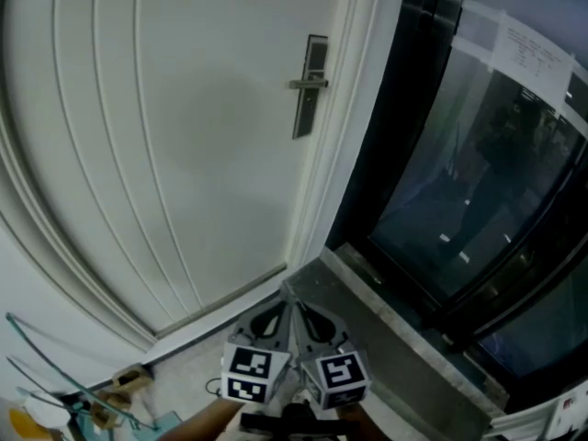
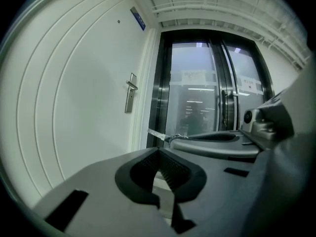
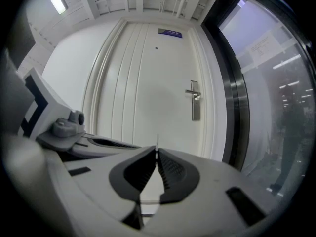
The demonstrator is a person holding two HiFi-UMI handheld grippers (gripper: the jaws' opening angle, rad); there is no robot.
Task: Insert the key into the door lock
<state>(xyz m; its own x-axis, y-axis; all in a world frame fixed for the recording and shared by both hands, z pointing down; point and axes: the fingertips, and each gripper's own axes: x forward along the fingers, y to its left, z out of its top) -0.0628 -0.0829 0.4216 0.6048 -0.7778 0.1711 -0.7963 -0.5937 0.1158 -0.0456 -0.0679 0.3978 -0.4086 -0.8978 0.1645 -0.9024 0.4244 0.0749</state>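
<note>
Plainly, the right gripper (image 3: pixel 156 152), clamped on the key (image 3: pixel 157 141), aims its thin blade forward at the door lock (image 3: pixel 195 102), well ahead and slightly right, while the left gripper (image 2: pixel 159 152) sits alongside with its jaws together on nothing.

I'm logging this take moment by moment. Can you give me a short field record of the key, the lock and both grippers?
key: pinched at the right gripper's jaw tips, blade sticking out forward
right gripper: shut on the key
left gripper: jaws together, nothing between them
door: white, closed
lock plate: with lever handle, near the door's right edge; keyhole too small to make out
progress: key still well away from the lock plate, not inserted
</note>
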